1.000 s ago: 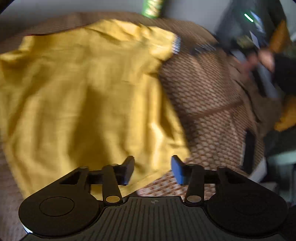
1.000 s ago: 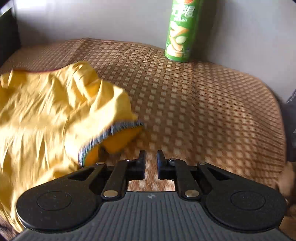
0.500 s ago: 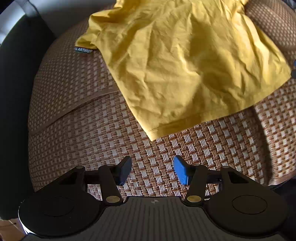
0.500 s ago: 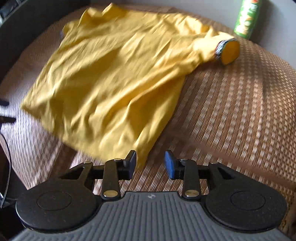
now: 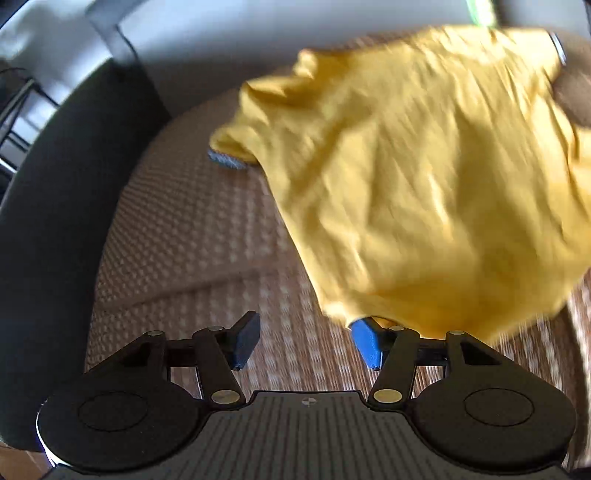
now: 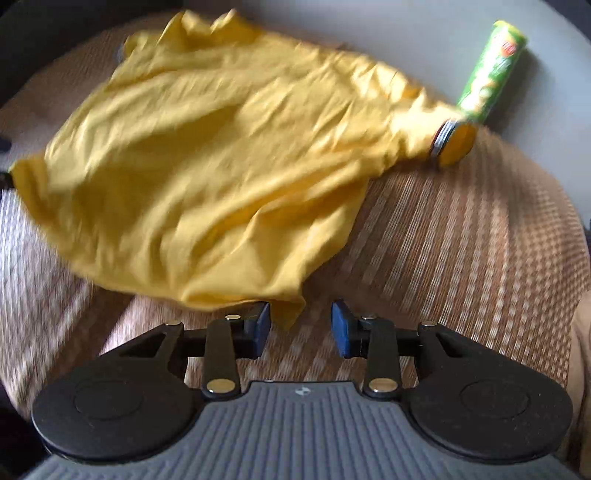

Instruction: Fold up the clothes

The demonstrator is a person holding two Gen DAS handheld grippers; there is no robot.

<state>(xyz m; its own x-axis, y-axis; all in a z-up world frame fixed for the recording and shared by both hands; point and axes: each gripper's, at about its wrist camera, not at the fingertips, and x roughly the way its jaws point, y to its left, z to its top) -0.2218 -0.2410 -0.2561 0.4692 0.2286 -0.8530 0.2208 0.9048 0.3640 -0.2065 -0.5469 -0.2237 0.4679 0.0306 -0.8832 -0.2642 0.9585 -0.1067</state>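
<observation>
Since half a second earlier, my left tongs (image 5: 303, 341) had closed in on the crumpled yellow cotton T-shirt (image 5: 424, 192), its hem corner now over the right pad at 5 o'clock. Both tongs stood wide open, holding nothing; my right tongs (image 6: 300, 328) had the other hem corner just between its pads. That shirt lay on the brown woven mat (image 6: 461, 258), long axis running from hem toward collar at 11 o'clock. Closing late could pinch one layer only, or snag mat.

Sunlit brown woven cushion (image 6: 461, 236), grey wall (image 6: 369, 26) behind, green can (image 6: 491, 70) against it.
</observation>
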